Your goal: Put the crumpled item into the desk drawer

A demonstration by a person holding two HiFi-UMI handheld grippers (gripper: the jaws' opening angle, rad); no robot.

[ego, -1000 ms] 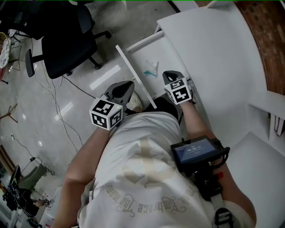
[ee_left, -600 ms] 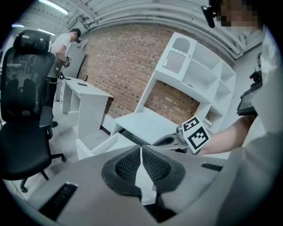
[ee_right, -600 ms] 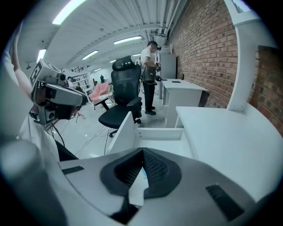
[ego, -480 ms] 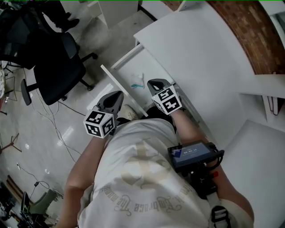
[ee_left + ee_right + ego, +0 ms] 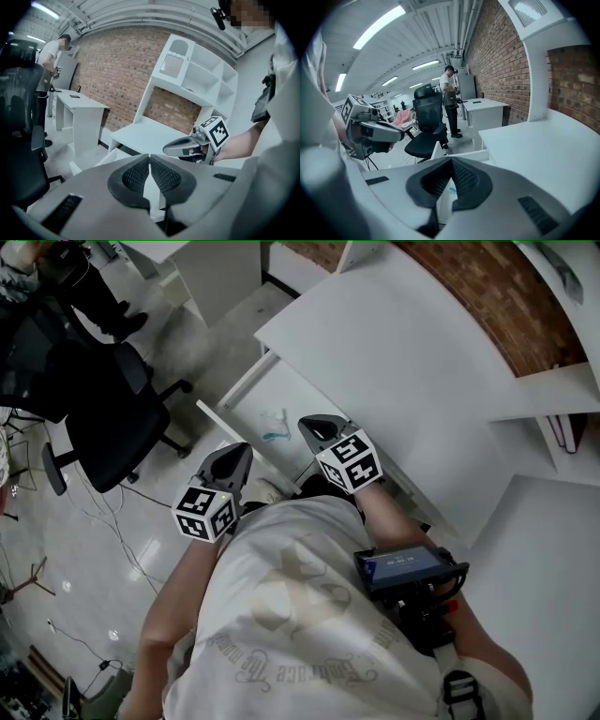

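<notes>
Lying in drawer (image 5: 294, 397): crumpled item (image 5: 275, 419) (right gripper (image 5: 313, 427) closed).

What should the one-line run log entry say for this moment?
crumpled item: inside drawer | drawer: open | left tool: shut, empty | right tool: shut, empty

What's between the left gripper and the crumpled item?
The drawer front alone separates the left gripper from the crumpled item, in the head view.
</notes>
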